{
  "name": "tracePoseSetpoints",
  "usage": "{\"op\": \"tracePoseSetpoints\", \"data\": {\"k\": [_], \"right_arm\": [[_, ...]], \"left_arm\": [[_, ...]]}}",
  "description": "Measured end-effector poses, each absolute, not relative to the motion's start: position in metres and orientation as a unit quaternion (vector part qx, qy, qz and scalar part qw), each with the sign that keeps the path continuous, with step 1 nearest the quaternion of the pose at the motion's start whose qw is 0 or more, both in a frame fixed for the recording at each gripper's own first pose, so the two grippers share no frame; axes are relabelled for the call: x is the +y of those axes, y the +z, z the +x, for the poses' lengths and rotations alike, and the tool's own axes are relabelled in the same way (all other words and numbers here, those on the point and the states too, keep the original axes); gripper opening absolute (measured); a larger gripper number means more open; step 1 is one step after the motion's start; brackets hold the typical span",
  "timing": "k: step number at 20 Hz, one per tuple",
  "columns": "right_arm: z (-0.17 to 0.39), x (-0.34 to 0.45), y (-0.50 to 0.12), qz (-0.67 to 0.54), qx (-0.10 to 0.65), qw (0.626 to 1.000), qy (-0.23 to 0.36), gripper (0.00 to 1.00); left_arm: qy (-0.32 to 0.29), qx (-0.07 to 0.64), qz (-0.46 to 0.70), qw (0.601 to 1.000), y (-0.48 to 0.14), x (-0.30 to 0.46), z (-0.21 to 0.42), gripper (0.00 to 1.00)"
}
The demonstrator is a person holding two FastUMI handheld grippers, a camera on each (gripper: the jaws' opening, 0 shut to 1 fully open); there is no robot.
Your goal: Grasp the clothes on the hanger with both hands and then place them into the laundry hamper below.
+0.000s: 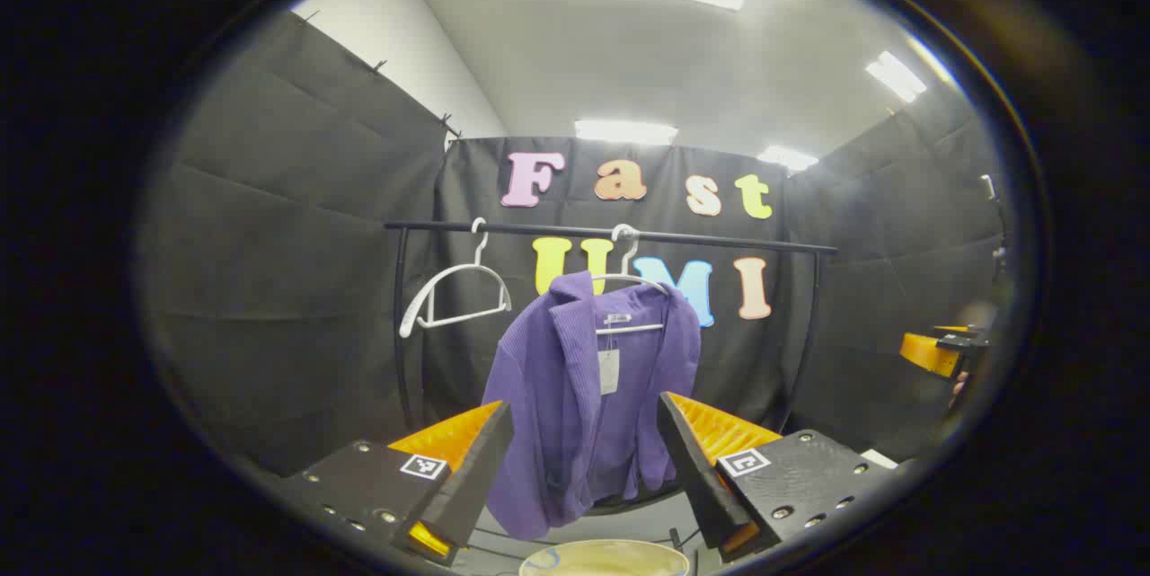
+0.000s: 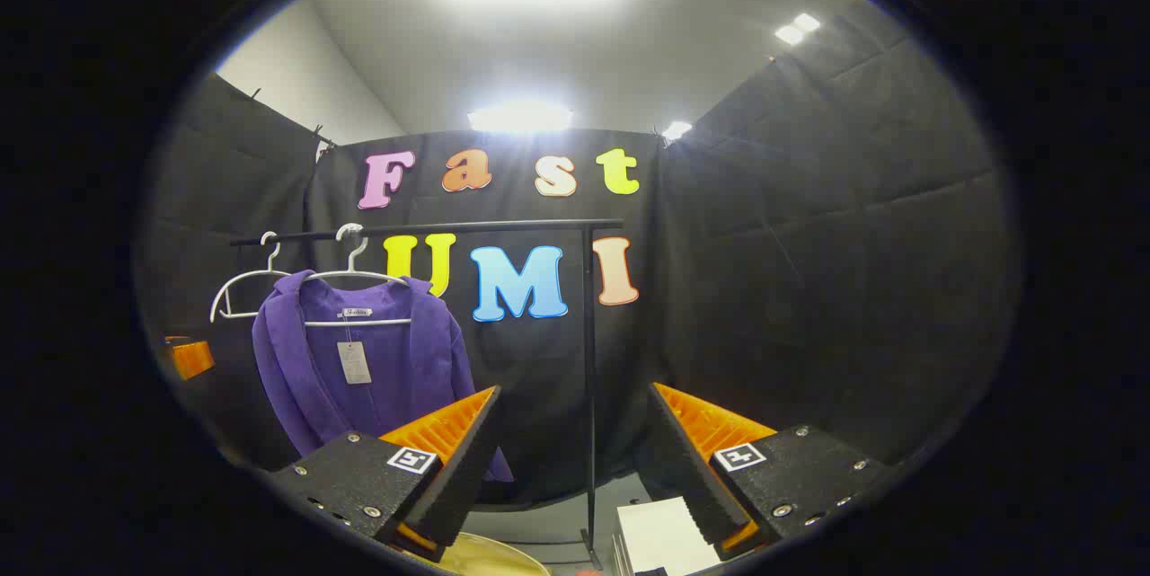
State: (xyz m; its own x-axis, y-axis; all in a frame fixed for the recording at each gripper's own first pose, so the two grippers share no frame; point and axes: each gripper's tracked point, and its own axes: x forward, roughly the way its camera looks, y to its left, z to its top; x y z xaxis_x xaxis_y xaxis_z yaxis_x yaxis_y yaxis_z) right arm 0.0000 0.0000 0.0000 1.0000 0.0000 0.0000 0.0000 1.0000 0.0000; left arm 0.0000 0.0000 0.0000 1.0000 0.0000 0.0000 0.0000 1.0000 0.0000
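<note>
Rail carries two hangers: one bare, one bearing one purple jacket. Left gripper and right gripper both spread apart, empty.

Right gripper: black-and-orange fingers seen spread apart, nothing held between them.
Garment: purple ribbed jacket hung on a white wire hanger, paper tag attached.
Rail: black metal bar; an empty white hanger is hung just beside the jacket.
Hamper rim: pale round edge seen below the fingers.

Black clothes rail, empty white hanger, white box
</note>
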Motion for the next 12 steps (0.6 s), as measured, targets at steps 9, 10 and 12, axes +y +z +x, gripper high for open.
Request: {"op": "tracePoseSetpoints", "data": {"k": [9, 10, 12], "right_arm": [[-0.007, 0.011, 0.000, -0.002, 0.003, 1.000, -0.003, 0.96], [-0.006, 0.014, -0.001, -0.002, 0.003, 1.000, -0.001, 0.96], [-0.008, 0.019, 0.000, -0.003, 0.003, 1.000, 0.004, 0.96]], "left_arm": [[0.001, -0.003, 0.000, 1.000, -0.004, 0.009, 0.000, 0.93], [0.002, -0.004, 0.003, 1.000, -0.004, 0.010, -0.001, 0.93], [0.003, -0.007, 0.006, 1.000, -0.003, 0.015, -0.007, 0.99]]}}
